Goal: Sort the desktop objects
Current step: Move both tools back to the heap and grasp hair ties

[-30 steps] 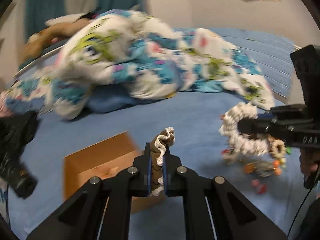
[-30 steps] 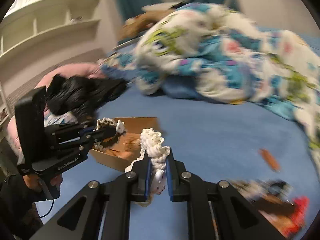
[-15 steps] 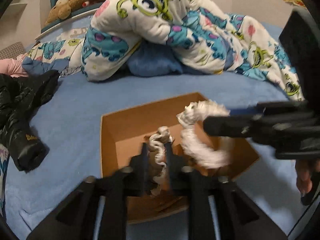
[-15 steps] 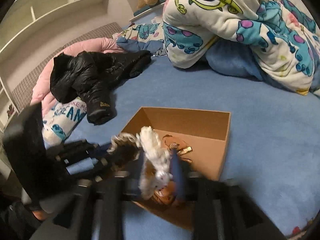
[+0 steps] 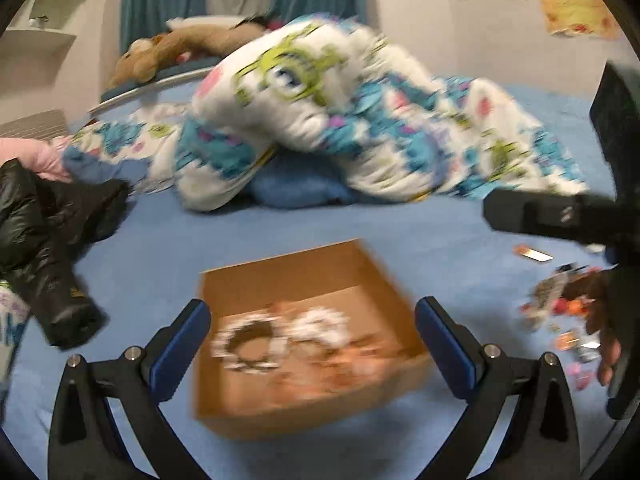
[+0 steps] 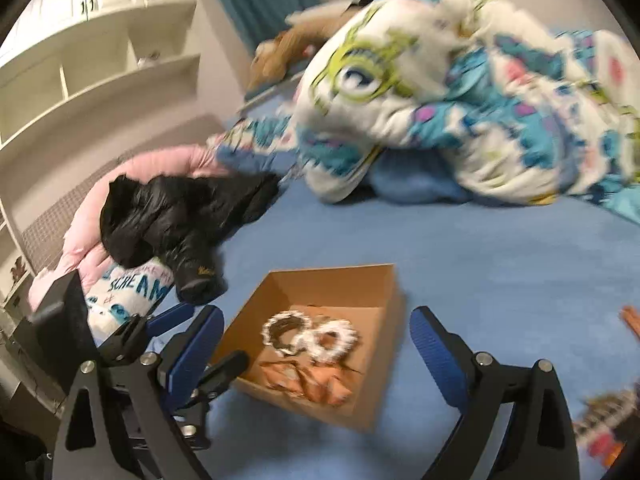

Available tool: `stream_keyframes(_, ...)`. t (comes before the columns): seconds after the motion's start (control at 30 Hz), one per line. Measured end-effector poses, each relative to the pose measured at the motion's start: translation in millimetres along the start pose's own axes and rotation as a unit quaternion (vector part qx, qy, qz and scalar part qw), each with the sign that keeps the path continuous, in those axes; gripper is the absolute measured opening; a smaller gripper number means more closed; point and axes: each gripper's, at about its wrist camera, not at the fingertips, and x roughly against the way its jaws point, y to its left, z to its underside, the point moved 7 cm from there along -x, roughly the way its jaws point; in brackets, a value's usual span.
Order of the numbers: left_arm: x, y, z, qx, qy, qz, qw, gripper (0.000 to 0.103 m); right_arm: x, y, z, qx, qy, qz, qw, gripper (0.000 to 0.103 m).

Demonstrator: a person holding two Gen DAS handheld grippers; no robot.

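Note:
An open cardboard box [image 5: 288,276] [image 6: 340,280] sits on the blue bed. Inside lie a brown-and-white scrunchie [image 5: 248,344] [image 6: 286,330] and a white scrunchie [image 5: 322,326] [image 6: 334,340], side by side, over orange items [image 6: 308,384]. My left gripper [image 5: 312,344] is open and empty, its jaws wide apart above the box. My right gripper [image 6: 316,356] is open and empty too, above the box. The left gripper also shows in the right wrist view [image 6: 176,344], and the right gripper's body shows at the right of the left wrist view [image 5: 560,220].
A pile of small colourful items [image 5: 560,312] [image 6: 600,420] lies on the bed right of the box. A black jacket [image 5: 36,232] [image 6: 172,220] lies to the left. A monster-print duvet [image 5: 340,120] [image 6: 460,100] is heaped behind. White shelves [image 6: 80,80] stand at the far left.
Both grippers opened and let go of their scrunchies, which now lie in the box. Both grippers have drawn back from the box.

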Motion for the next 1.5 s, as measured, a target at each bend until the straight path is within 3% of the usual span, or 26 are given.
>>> stream_keyframes(0.13, 5.1, -69.4, -2.9, -0.012, 0.005, 0.049, 0.9987, 0.103, 77.1, -50.9, 9.3, 0.027, -0.032, 0.094, 0.995, 0.097)
stream_keyframes(0.27, -0.9, -154.0, 3.8, -0.059, 0.016, 0.091, 0.9940, 0.103, 162.5, -122.9, 29.7, 0.052, -0.038, 0.207, 0.976, 0.097)
stream_keyframes(0.37, -0.5, -212.7, 5.8, -0.069, 0.019, 0.145, 0.9869, 0.103, 222.2, -179.4, 53.8, 0.026, -0.029, 0.275, 0.961, 0.097)
stream_keyframes(0.43, 4.6, -238.2, 7.5, -0.064, 0.020, 0.173, 0.9826, 0.103, 247.8, -205.7, 73.2, -0.014, -0.027, 0.295, 0.955, 0.097)
stream_keyframes(0.5, 9.1, -262.0, 11.0, -0.070, 0.023, 0.194, 0.9783, 0.103, 263.2, -224.7, 95.8, -0.057, -0.029, 0.295, 0.954, 0.097)
stream_keyframes(0.6, 13.7, -279.1, 17.9, -0.086, 0.023, 0.185, 0.9787, 0.103, 251.8, -240.2, 118.9, -0.083, -0.006, 0.292, 0.953, 0.097)
stream_keyframes(0.73, 18.2, -280.7, 24.8, -0.055, 0.028, 0.198, 0.9783, 0.103, 220.7, -238.2, 131.7, -0.074, 0.024, 0.300, 0.951, 0.097)
stream_keyframes(0.9, 18.4, -271.8, 38.7, -0.040, 0.029, 0.182, 0.9820, 0.103, 194.0, -240.5, 145.5, -0.082, 0.045, 0.290, 0.953, 0.096)
stream_keyframes(1.03, 15.9, -267.6, 48.0, -0.034, 0.035, 0.188, 0.9810, 0.103, 176.4, -251.2, 166.8, -0.061, 0.080, 0.316, 0.943, 0.094)
stream_keyframes(1.07, 15.4, -267.3, 49.6, -0.036, 0.035, 0.185, 0.9814, 0.103, 176.3, -250.3, 166.6, -0.049, 0.075, 0.318, 0.944, 0.087)
stream_keyframes(1.1, 14.2, -267.0, 51.1, -0.036, 0.036, 0.185, 0.9814, 0.103, 176.5, -249.9, 165.1, -0.047, 0.076, 0.315, 0.945, 0.072)
stream_keyframes(1.13, 12.3, -267.4, 53.4, -0.034, 0.041, 0.188, 0.9808, 0.103, 177.4, -251.7, 163.7, -0.053, 0.075, 0.313, 0.945, 0.046)
stream_keyframes(1.17, 10.8, -268.6, 54.7, -0.035, 0.043, 0.189, 0.9805, 0.103, 178.1, -256.7, 165.4, -0.069, 0.078, 0.314, 0.944, 0.038)
stream_keyframes(1.37, 5.6, -283.9, 61.7, -0.057, 0.055, 0.190, 0.9786, 0.103, 186.1, -259.8, 167.5, -0.087, 0.071, 0.300, 0.947, 0.023)
stream_keyframes(1.5, -1.4, -295.6, 64.5, -0.073, 0.064, 0.204, 0.9742, 0.103, 195.0, -255.4, 158.2, -0.086, 0.055, 0.289, 0.952, 0.021)
